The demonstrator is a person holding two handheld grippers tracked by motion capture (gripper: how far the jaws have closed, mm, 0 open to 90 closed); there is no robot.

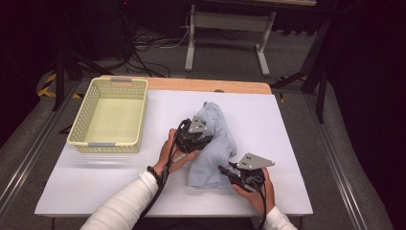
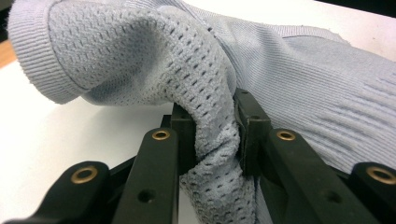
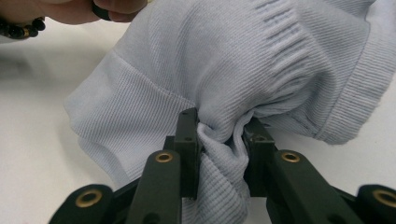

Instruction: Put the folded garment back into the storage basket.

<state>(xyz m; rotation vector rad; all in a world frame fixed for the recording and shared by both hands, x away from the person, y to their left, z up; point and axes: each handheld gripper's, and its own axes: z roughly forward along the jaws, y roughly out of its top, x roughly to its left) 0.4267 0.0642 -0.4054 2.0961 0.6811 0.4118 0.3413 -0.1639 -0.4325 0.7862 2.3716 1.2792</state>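
A pale grey-blue knit garment (image 1: 216, 143) lies bunched in the middle of the white table top (image 1: 268, 120). My left gripper (image 1: 203, 140) is shut on a fold of it near its middle; in the left gripper view the mesh cloth (image 2: 215, 135) is pinched between the two black jaws. At the garment's near right corner my right gripper (image 1: 225, 169) is shut on another fold, and the right gripper view has ribbed cloth (image 3: 222, 135) squeezed between its jaws, with the other hand (image 3: 70, 10) at the top left.
A pale yellow plastic basket (image 1: 139, 112), with nothing in it, stands at the table's far left. White sleeves and forearms (image 1: 124, 203) come in from the bottom edge. Beyond the table's far wooden edge (image 1: 210, 85) are a white frame's legs and cables on the floor.
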